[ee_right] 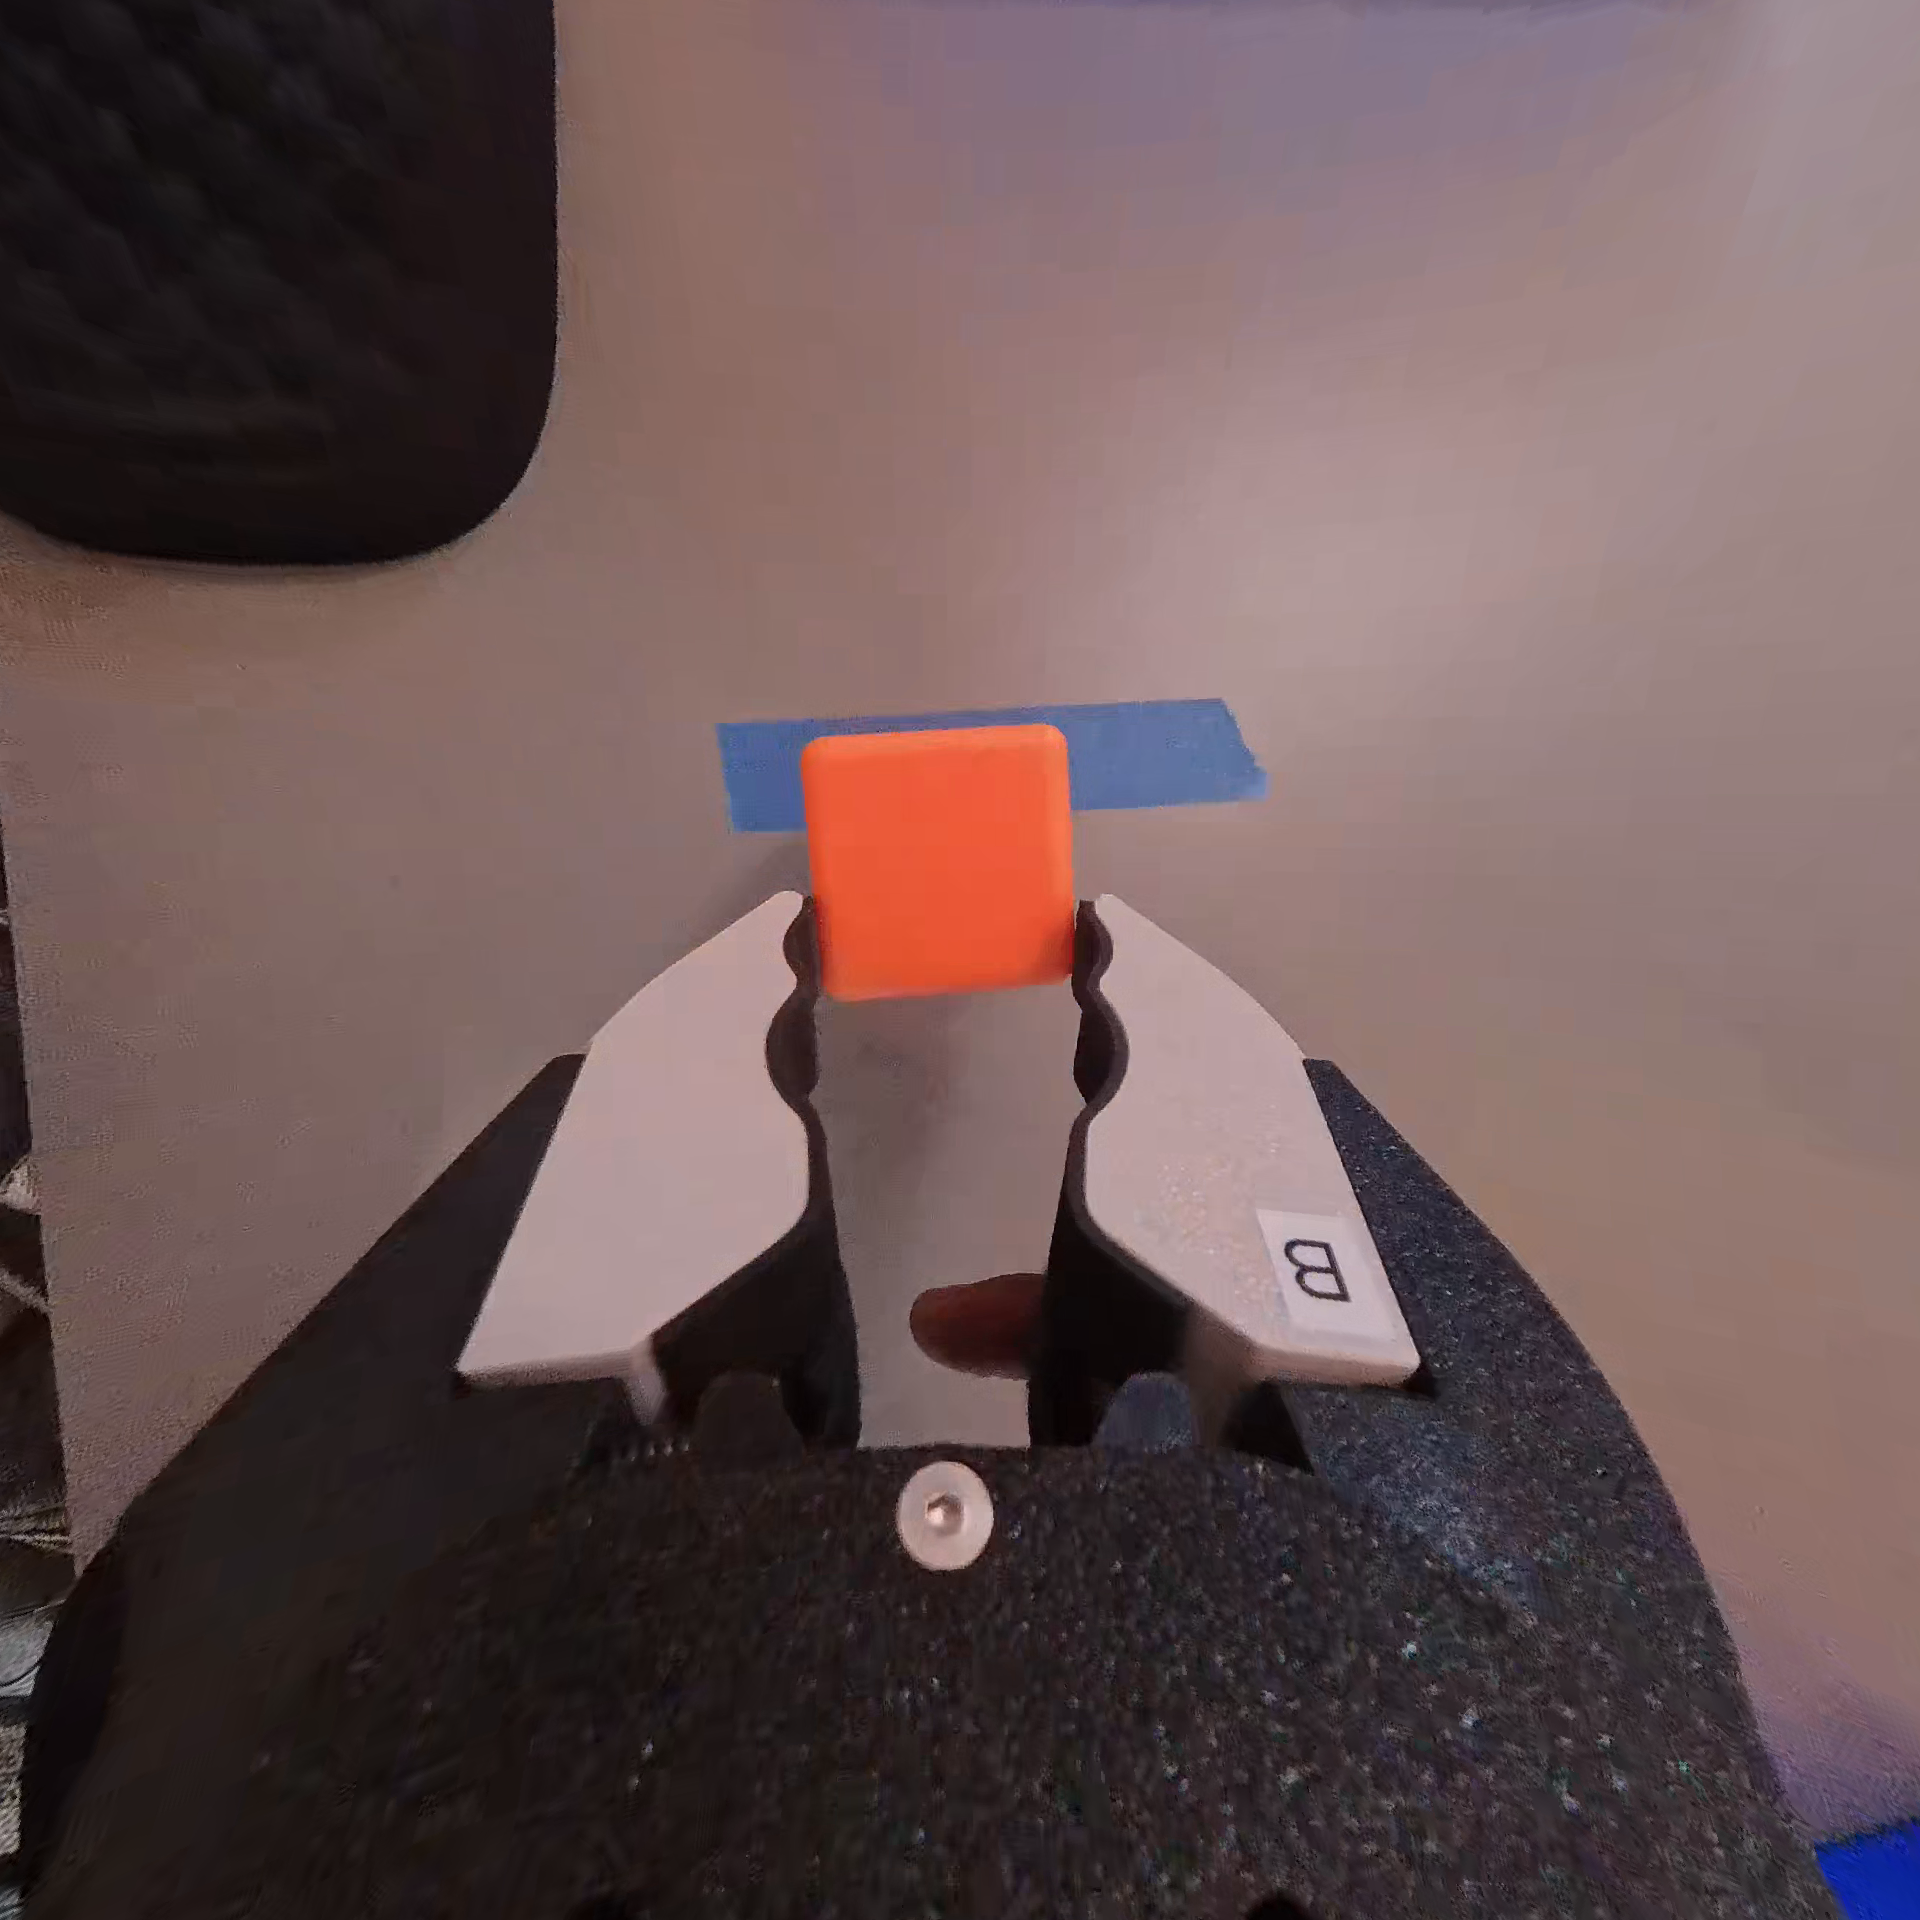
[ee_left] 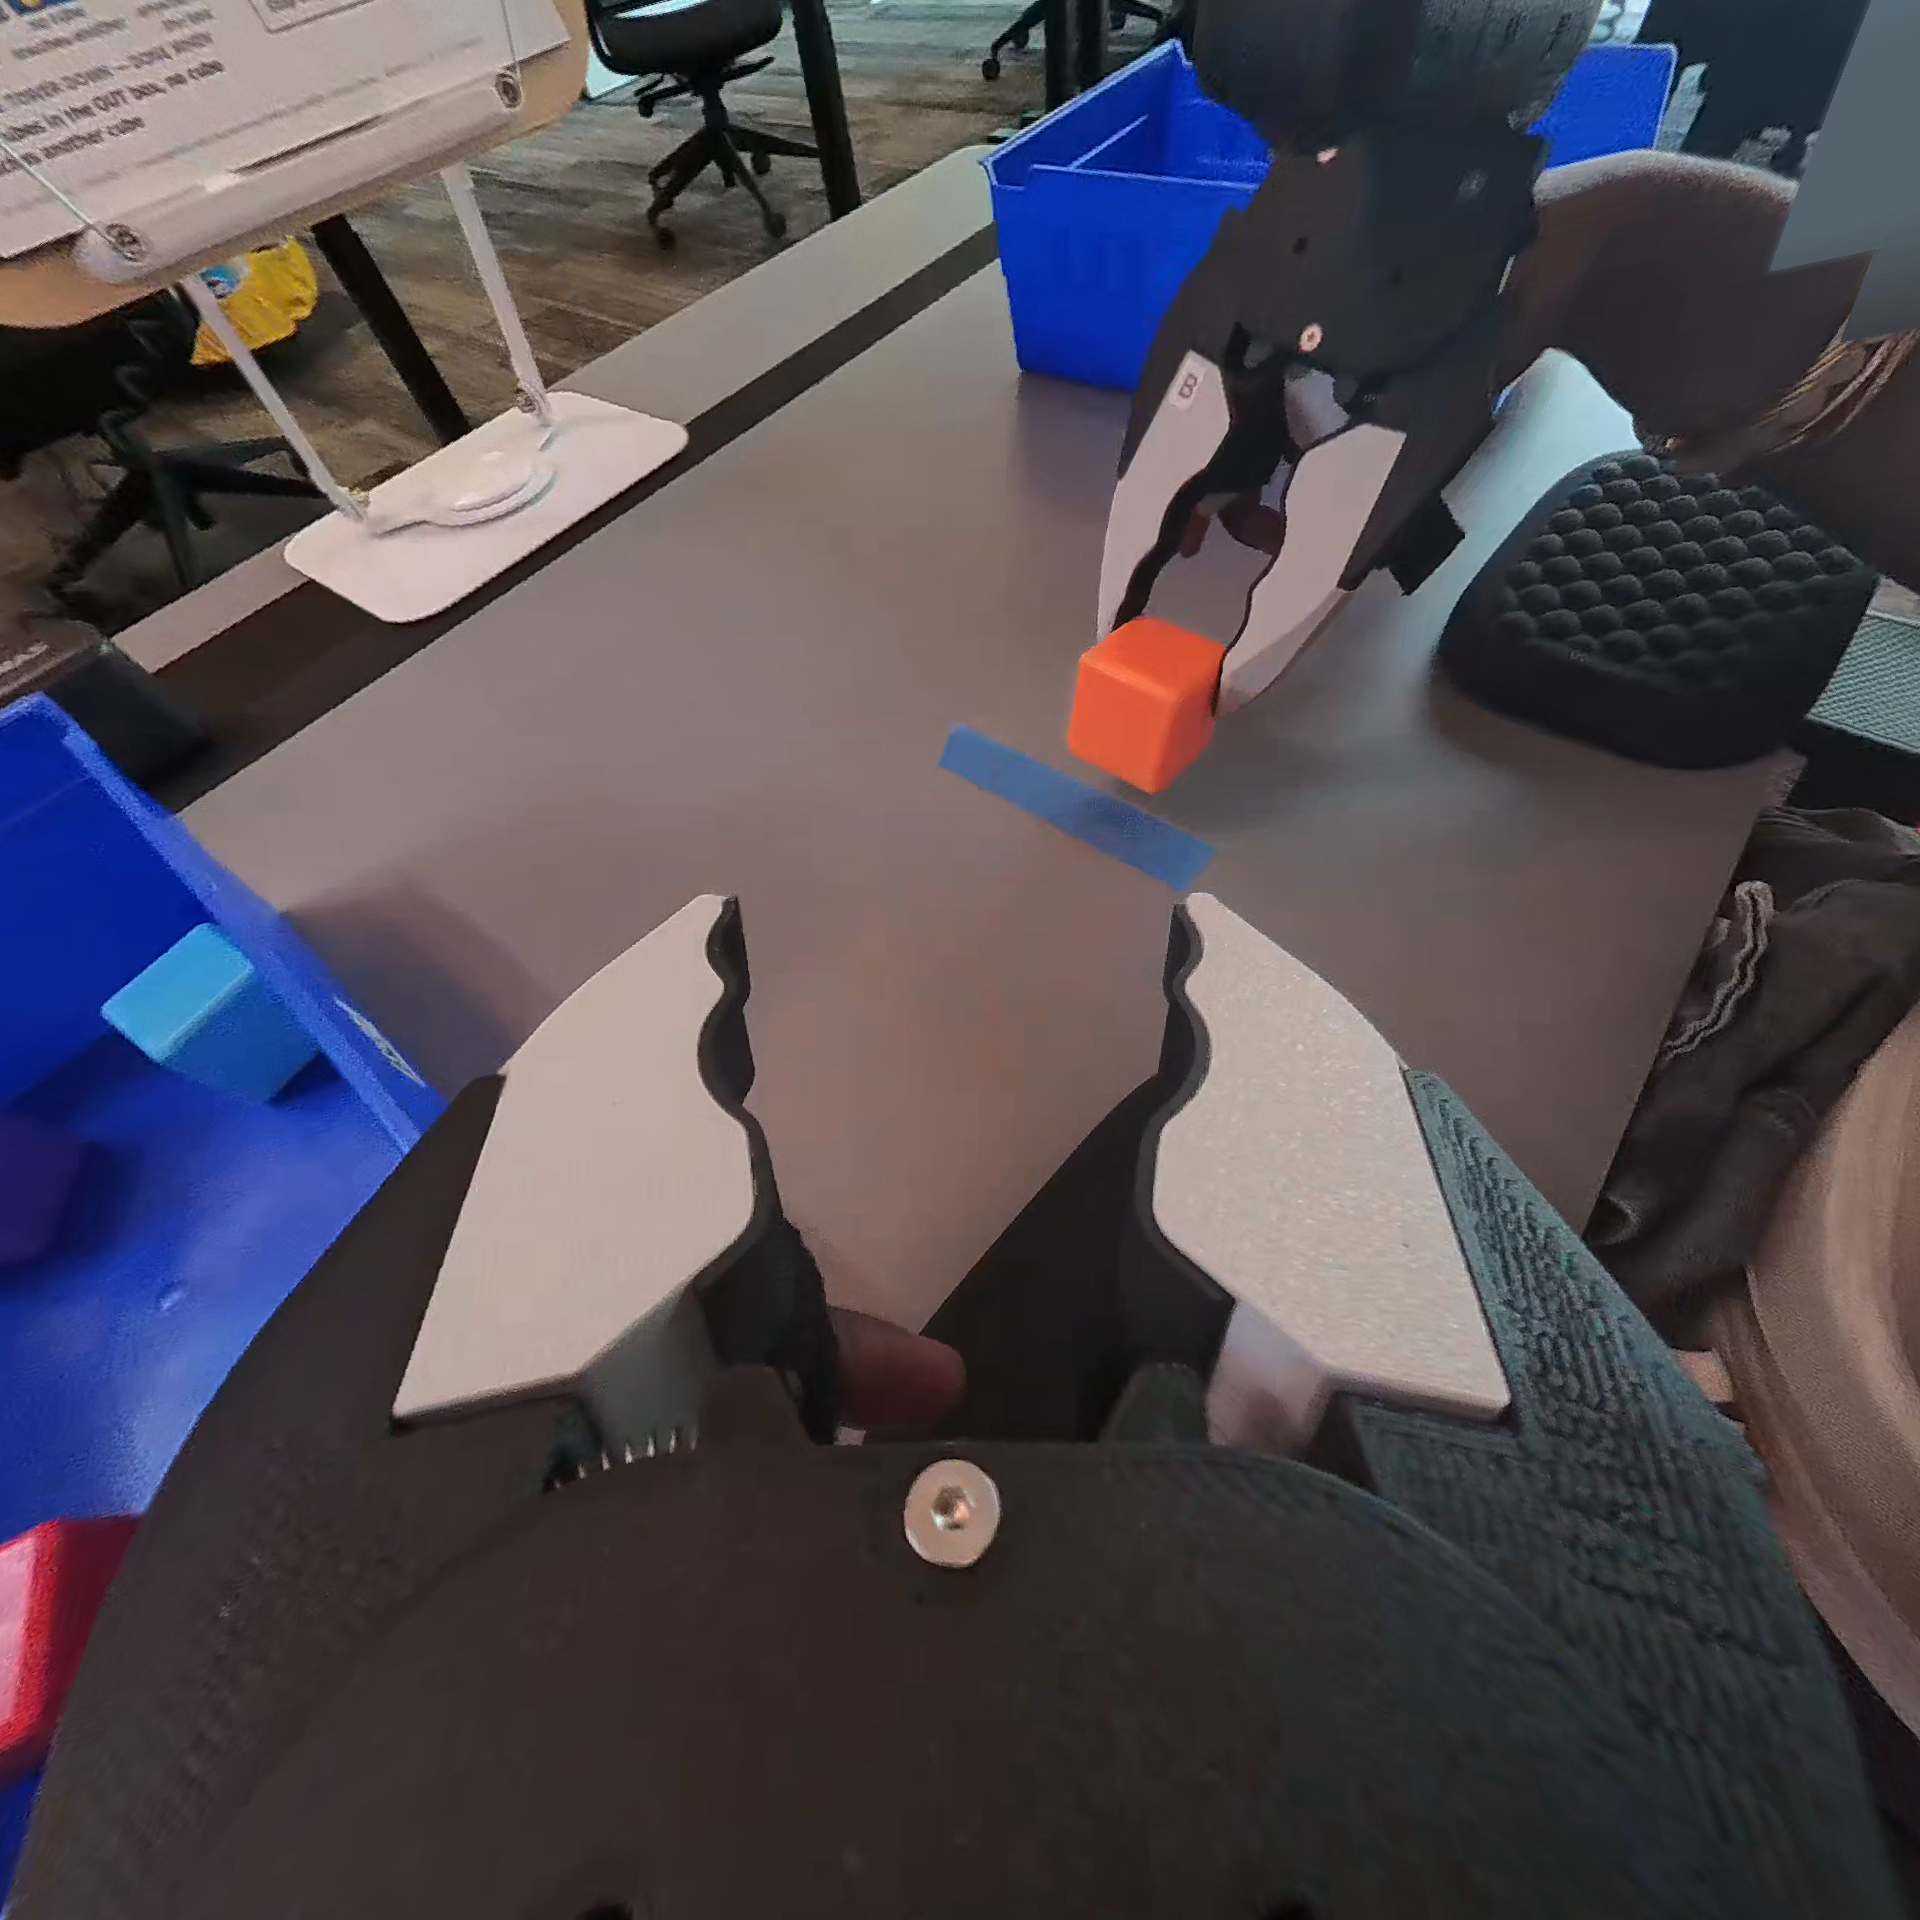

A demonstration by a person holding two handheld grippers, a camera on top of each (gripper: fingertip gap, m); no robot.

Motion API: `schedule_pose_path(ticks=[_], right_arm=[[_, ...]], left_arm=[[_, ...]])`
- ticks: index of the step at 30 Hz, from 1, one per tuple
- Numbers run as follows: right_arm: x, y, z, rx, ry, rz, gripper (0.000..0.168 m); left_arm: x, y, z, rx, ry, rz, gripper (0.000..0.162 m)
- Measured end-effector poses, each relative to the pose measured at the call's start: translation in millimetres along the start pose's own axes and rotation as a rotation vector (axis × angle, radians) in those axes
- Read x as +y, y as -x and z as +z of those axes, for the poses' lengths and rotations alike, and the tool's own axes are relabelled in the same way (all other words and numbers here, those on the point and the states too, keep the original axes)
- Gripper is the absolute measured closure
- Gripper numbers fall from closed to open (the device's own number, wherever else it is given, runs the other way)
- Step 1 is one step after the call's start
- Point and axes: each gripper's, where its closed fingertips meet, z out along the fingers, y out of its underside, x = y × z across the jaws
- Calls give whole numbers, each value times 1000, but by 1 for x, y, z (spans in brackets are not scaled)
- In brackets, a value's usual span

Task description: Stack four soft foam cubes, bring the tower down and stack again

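Right wrist view: right hand-held gripper [ee_right: 940, 914] pinches orange foam cube [ee_right: 938, 860] at fingertips, cube over near edge of blue tape strip [ee_right: 1164, 764] on tabletop [ee_right: 1351, 468]. Bare smooth tabletop at 12 and 3 o'clock; black dimpled pad [ee_right: 260, 270] at 10 o'clock. Left wrist view: left hand-held gripper [ee_left: 956, 920] spread wide, empty, wavy-edged fingers. Blue plastic bin [ee_left: 156, 1195] at 9 o'clock holds light-blue cube [ee_left: 197, 1008], rounded corners; second blue bin [ee_left: 1101, 239] at 1 o'clock by tabletop edge.

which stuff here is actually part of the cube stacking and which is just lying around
Job: orange cube gripped in the right tool; light blue cube, red cube in the near blue bin; blue tape strip; open left tool.

Lying about: black cushion, sign stand, far blue bin.
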Motion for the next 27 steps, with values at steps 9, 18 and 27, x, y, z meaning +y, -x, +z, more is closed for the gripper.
schedule_pose_path(ticks=[9, 18, 27], right_arm=[[5, 0, 11, -5, 90, -24, 122], [4, 1, 14, -7, 94, -19, 121], [-31, 9, -20, -20, -395, 161, 94]], left_arm=[[4, 8, -13, -19, -2, -1, 85], [8, 28, -25, -93, 27, -55, 84], [77, 168, -70, -451, 357, -308, 81]])
